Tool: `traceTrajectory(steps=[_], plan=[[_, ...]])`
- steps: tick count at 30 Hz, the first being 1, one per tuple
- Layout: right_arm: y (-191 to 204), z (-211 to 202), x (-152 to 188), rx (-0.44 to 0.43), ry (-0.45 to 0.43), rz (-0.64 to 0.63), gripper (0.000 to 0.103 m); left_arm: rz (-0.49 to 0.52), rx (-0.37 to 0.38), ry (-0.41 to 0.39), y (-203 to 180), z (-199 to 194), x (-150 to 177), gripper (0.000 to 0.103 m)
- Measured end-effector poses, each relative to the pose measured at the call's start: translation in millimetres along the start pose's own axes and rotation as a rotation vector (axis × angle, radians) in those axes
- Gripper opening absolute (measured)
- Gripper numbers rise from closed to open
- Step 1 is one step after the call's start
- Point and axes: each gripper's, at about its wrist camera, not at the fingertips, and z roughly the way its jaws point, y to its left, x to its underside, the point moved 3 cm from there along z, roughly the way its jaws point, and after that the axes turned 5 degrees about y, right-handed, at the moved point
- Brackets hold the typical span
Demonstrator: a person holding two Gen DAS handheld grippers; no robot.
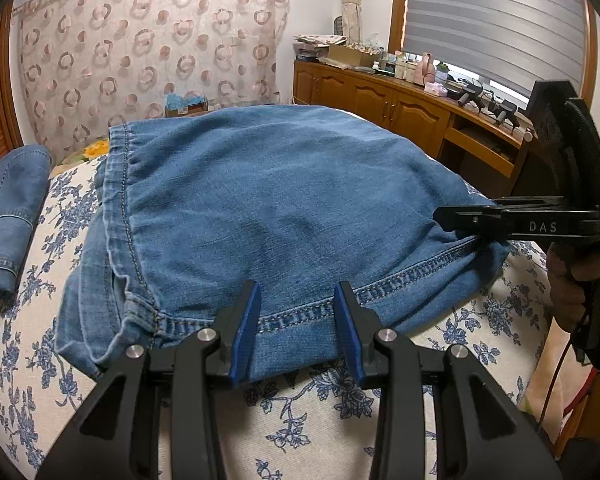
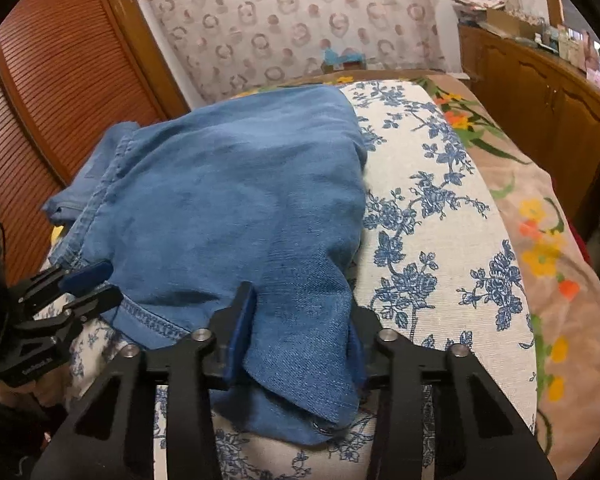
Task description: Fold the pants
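Blue denim pants [image 1: 268,192] lie folded into a thick pad on the floral bed cover [image 1: 300,420]. The stitched hem runs along the near edge and the waistband sits at the left. My left gripper [image 1: 298,292] straddles the near hem, and denim fills the gap from pad to pad. In the right wrist view it [image 2: 114,284] bites the same edge at the far left. My right gripper [image 2: 300,300] is shut on a bunched near-right corner of the pants [image 2: 228,200], and cloth hides its right pad. In the left wrist view its tip [image 1: 440,216] pinches a puckered corner.
A second folded denim piece [image 1: 8,208] lies at the bed's left edge. A wooden cabinet [image 1: 380,100] with clutter on top runs along the right, and a louvred wooden door [image 2: 40,100] stands at the left. A flowered blanket [image 2: 548,240] covers the bed's right side. A hand [image 1: 568,280] holds the right gripper.
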Motion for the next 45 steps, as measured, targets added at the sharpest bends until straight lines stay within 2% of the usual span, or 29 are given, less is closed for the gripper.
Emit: traceTrajectory(steps=[2, 5, 12, 17, 28, 37, 45], plan=[[5, -4, -1, -0.01, -0.01, -0.012, 0.022, -0.001, 0.001, 0.0, 0, 0, 0, 0.037], [13, -17, -5, -0.008, -0.044, -0.028, 0.018, -0.003, 0.003, 0.0, -1, 0, 0, 0.037], [41, -45, -21, -0.034, -0.128, -0.095, 0.016, -0.024, 0.014, -0.013, 0, -4, 2, 0.037], [65, -52, -36, -0.04, -0.155, -0.147, 0.016, -0.084, 0.049, -0.018, 17, -24, 6, 0.037], [135, -46, -57, -0.108, -0.186, -0.278, 0.015, -0.173, -0.064, -0.122, 83, -94, 17, 0.037], [202, -19, -55, -0.201, -0.145, -0.381, 0.014, -0.228, -0.122, -0.168, 123, -121, 31, 0.037], [242, 40, -19, -0.266, 0.027, -0.455, 0.013, -0.282, -0.158, -0.165, 148, -126, 48, 0.037]])
